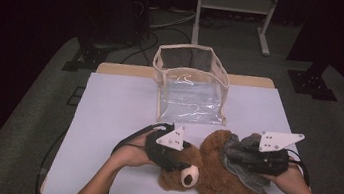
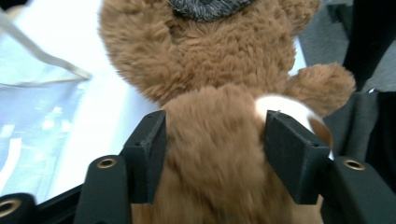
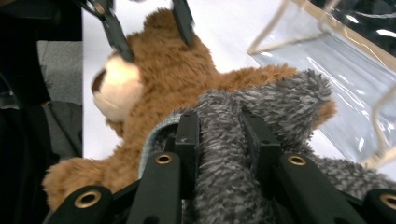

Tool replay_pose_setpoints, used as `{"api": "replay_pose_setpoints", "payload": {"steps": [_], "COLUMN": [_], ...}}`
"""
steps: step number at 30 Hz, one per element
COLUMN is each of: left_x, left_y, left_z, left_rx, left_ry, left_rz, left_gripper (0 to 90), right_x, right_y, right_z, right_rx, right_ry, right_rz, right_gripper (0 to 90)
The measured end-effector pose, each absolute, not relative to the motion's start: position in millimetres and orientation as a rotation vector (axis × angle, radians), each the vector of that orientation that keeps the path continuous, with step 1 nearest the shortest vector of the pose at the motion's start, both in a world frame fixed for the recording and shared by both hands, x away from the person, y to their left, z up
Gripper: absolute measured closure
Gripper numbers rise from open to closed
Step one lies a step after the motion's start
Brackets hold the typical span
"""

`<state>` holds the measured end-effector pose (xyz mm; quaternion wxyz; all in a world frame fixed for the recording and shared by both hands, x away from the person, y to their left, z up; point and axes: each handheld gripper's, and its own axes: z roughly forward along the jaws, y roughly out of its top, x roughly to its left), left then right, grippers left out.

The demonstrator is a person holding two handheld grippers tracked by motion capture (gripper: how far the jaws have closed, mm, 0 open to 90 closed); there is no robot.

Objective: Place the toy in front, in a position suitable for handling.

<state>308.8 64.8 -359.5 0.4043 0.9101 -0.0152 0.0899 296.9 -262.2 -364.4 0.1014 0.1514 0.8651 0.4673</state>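
A brown teddy bear [image 1: 214, 178] lies on its back at the front of the white table top [image 1: 107, 113], head toward the left. My left gripper [image 1: 180, 164] has its jaws on both sides of the bear's head [image 2: 215, 154] and presses into the fur. A grey fuzzy cloth [image 1: 239, 156] lies over the bear's body. My right gripper [image 3: 219, 135] is shut on a fold of this grey cloth [image 3: 280, 98]. In the right gripper view the left gripper [image 3: 144, 23] shows at the bear's head [image 3: 121, 84].
A clear plastic bag with beige trim [image 1: 189, 86] stands open-topped behind the bear at the table's middle back. Bare white surface lies to the left. Cables and a white frame's legs [image 1: 231, 14] are on the floor beyond the table.
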Motion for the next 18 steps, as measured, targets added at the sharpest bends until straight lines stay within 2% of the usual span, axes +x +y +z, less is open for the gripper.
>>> {"api": "replay_pose_setpoints", "payload": {"steps": [5, 9, 13, 18], "left_x": [303.8, 301.3, 306.8, 313.6], "left_y": [85.9, 90.6, 85.1, 83.3], "left_z": [-348.5, -360.5, -379.8, -385.6], "left_rx": [2.275, 2.303, 2.335, 2.295], "left_ry": [-0.055, -0.053, -0.031, 0.006], "left_rz": [0.25, 0.236, 0.244, 0.249], "left_gripper": [37.1, 37.4, 37.8, 40.0], "right_x": [305.2, 311.1, 307.9, 290.9], "right_y": [-280.1, -287.9, -280.7, -263.2], "right_z": [-372.8, -375.6, -369.6, -350.0], "right_rx": [0.536, 0.593, 0.572, 0.448], "right_ry": [2.52, 2.492, 2.485, 2.474], "right_rz": [1.391, 1.394, 1.394, 1.406], "right_gripper": [70.1, 70.1, 70.1, 70.1]}}
